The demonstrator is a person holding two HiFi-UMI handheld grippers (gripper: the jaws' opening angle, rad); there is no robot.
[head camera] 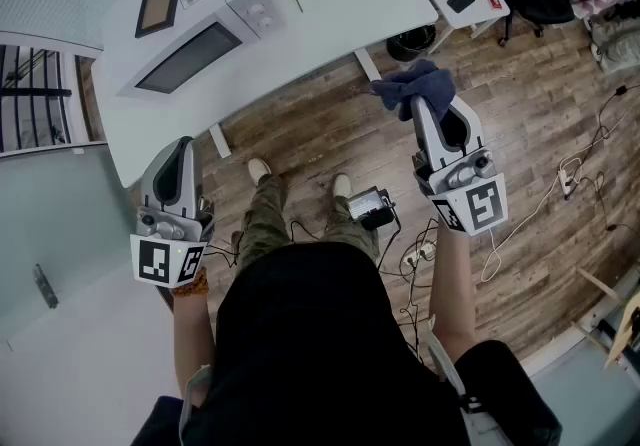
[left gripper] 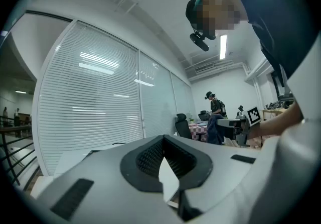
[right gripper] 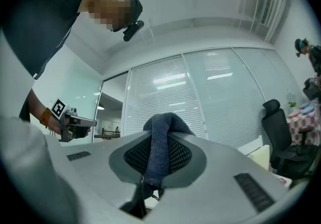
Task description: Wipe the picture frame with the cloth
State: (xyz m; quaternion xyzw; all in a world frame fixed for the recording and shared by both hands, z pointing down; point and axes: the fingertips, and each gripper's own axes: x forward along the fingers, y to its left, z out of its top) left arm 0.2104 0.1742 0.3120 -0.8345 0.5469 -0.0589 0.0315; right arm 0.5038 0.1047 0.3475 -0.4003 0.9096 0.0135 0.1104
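Grips the cloth in the right gripper, jaws clamped on it — carries the left gripper closed, empty. Wiping not begun, seemingly: picture frame well apart, flat atop the microwave.

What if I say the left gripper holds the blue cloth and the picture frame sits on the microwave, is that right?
Not quite. The blue cloth is pinched in the right gripper, as the right gripper view shows; the left gripper is shut and empty. The picture frame does sit on the microwave.
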